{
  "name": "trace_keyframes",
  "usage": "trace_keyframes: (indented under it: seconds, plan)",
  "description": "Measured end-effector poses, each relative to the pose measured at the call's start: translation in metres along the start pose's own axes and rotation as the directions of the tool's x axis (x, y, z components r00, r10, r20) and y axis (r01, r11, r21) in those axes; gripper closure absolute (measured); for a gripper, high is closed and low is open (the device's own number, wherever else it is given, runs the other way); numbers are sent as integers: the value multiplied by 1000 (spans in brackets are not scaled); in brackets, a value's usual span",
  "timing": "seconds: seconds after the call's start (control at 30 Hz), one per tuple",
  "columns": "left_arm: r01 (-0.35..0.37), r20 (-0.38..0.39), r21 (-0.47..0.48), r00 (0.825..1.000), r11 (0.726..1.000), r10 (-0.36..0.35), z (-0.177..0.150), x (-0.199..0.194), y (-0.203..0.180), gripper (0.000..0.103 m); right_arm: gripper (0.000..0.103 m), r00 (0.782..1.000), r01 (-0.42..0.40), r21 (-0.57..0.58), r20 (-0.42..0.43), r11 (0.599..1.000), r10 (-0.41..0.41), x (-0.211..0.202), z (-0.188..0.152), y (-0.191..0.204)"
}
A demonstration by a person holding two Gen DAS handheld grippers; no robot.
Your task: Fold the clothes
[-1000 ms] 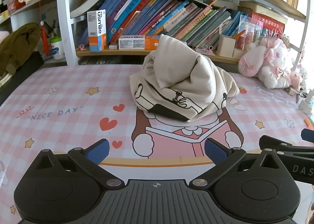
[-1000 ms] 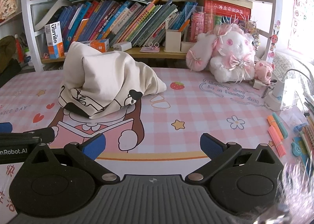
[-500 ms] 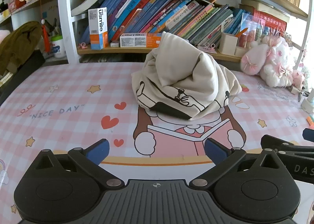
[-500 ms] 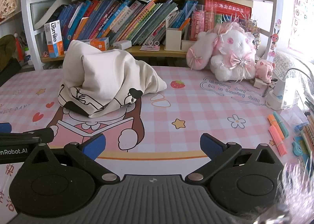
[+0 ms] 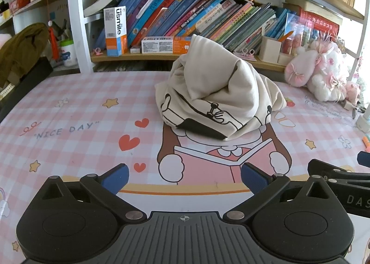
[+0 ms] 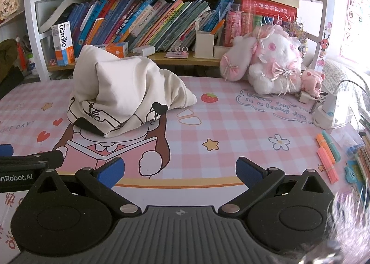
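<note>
Nearer now: heaped garment (image 5: 217,92), plush rabbit (image 6: 272,67) beside.

White bookshelf (image 6: 148,16) behind pink checked desk mat (image 5: 76,111); daylight — right side.

Garment (image 5: 217,102) heaped on mat (image 5: 69,111), bookshelf (image 5: 185,55) behind.

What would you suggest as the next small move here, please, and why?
Probably bring both grippers forward to the garment. It sits bunched in a heap on the mat, unfolded, while the left gripper and right gripper hang short of it, jaws open and empty.
</note>
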State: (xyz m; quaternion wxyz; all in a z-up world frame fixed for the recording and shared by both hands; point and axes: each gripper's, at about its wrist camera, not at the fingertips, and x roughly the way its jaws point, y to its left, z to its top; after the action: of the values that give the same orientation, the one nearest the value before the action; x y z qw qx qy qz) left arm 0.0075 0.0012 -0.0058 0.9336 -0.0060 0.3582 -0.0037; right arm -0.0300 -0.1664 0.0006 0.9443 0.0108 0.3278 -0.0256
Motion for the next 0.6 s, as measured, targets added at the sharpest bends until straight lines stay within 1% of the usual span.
trace_keyframes:
  seconds: [0.6]
  plan:
    - [5,-10,4,1000,1000,-5,1,3,0,0,0,1000,-1,-3,-9,1000,1,4,0,2]
